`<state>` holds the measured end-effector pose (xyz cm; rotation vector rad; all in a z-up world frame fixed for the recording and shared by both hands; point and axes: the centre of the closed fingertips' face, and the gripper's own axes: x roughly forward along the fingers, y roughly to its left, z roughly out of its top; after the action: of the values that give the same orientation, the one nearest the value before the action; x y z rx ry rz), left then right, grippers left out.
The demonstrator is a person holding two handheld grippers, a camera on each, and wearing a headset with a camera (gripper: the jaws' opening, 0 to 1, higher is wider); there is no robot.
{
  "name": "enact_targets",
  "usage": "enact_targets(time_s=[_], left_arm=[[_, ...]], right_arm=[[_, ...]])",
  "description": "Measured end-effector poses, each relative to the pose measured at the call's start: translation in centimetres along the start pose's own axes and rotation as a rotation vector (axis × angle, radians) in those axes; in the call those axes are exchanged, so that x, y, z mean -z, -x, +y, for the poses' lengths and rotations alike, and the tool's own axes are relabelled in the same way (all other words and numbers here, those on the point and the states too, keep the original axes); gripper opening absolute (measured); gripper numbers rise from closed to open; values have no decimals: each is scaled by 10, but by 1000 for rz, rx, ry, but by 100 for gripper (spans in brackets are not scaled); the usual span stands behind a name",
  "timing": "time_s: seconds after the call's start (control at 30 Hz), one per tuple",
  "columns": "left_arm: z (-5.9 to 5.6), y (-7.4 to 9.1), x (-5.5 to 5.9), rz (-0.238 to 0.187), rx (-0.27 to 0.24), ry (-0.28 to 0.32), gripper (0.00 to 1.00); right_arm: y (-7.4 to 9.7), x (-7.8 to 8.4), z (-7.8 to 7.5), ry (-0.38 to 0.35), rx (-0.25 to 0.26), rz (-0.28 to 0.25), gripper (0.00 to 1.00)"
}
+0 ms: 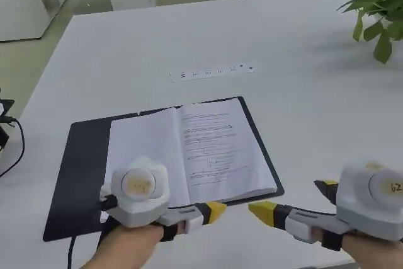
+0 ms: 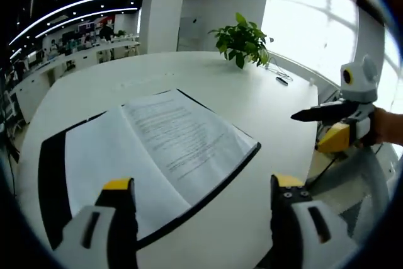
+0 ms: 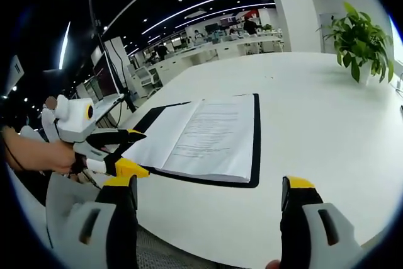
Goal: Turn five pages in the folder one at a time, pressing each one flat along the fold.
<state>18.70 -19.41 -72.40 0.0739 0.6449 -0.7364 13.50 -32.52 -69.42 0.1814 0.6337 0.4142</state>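
My left gripper (image 2: 201, 184) has its 2 yellow-tipped jaws spread wide and holds nothing. In its own view 1 jaw sits over the near edge of the blank white left-hand page (image 2: 107, 155), though I cannot tell whether it touches the paper. My right gripper (image 3: 208, 182) is spread just as wide and empty, hanging over the near edge of the smooth white desk (image 1: 283, 61), just beside the near right corner of the open black folder (image 1: 82, 174) but apart from it. The folder lies flat on the desk in front of me, with its matte dark cover framing the sheets. The printed right-hand page (image 1: 217, 149) carries fine lines of text. Both sides bow up gently from the central fold (image 1: 179, 149), so the paper looks thin and springy, not stiff. I judge this to be the pause before a page turn. Nothing is pinched, and I cannot tell how many of the 5 are already done. Next I would bring the right gripper to the free edge of the printed page and close on 1 sheet only. I would then carry it over the fold and sweep a jaw down the crease to flatten it. The sheets look slick and closely stacked, so separating a single 1 is the delicate part.
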Motion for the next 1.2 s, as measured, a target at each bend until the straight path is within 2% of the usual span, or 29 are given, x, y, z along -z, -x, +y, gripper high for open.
enact_targets(time_s=[0.13,0.2,0.37,0.47,0.6,0.77,0.93,1.03,1.2], left_arm=[[-5,-21,-7,-17,17,-8,81],[-6,-33,-12,-33,14,-17,80],[-9,-61,-16,-38,2,-45,75],[-12,-74,-18,-42,2,-56,73],[-16,-90,-15,-32,-3,-44,71],[-14,-99,-6,-15,-33,-52,68],[-15,-102,-8,-32,-54,-47,63],[-12,-104,-5,-27,-82,-85,59],[-12,-105,-2,-29,-93,-123,58]], right_arm=[[0,-5,2,-10,-2,-25,94],[-1,-6,2,-11,-4,-25,94],[-3,-10,5,-13,-10,-38,94],[-5,-7,8,7,-16,-22,94],[-5,-7,9,13,-19,-21,94],[-6,-5,11,8,-28,-15,93],[-6,-5,10,3,-27,-19,93],[-6,-5,9,-5,-25,-21,92],[-7,-5,10,-4,-28,-22,92]])
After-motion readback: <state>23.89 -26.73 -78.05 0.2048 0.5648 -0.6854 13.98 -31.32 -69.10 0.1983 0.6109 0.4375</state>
